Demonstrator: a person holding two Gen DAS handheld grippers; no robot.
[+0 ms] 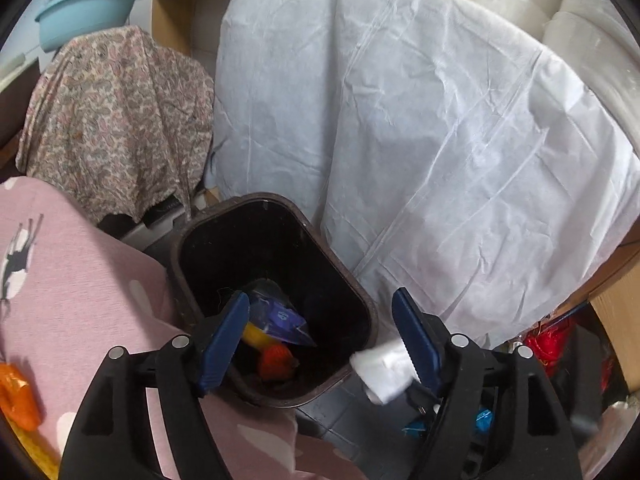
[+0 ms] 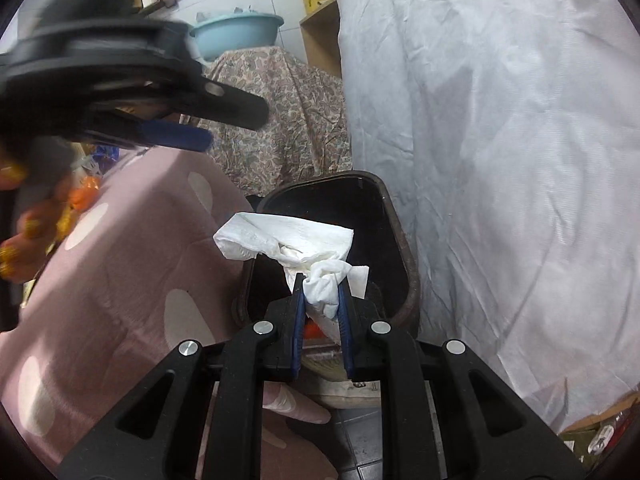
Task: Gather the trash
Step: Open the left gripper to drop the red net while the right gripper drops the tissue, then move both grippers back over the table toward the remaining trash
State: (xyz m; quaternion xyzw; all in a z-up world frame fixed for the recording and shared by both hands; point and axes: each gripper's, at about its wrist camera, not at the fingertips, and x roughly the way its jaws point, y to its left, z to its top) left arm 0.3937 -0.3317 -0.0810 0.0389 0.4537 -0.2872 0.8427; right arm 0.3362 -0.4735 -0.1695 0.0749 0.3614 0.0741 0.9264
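Landmark: bin, dark, open-topped, standing on the floor against the edge of the pink-clothed surface.

Done so far, judging by contents: several wrappers already lie at the bottom of the bin, one blue-purple, one yellow, one orange-red.

In hand:
- Left gripper, above the bin's near rim; jaws released and standing wide, nothing between them.
- Right gripper, above the bin's near rim; jaws clenched on a crumpled white tissue, which hangs over the bin mouth, not yet dropped.

Left to do: release the tissue into the bin; an orange wrapper on the surface, well to the left of the bin, remains, and the right wrist view shows more orange and yellow scraps on that same side.

Writing: none legible. The blue-purple wrapper bears a small mark too blurred to read.
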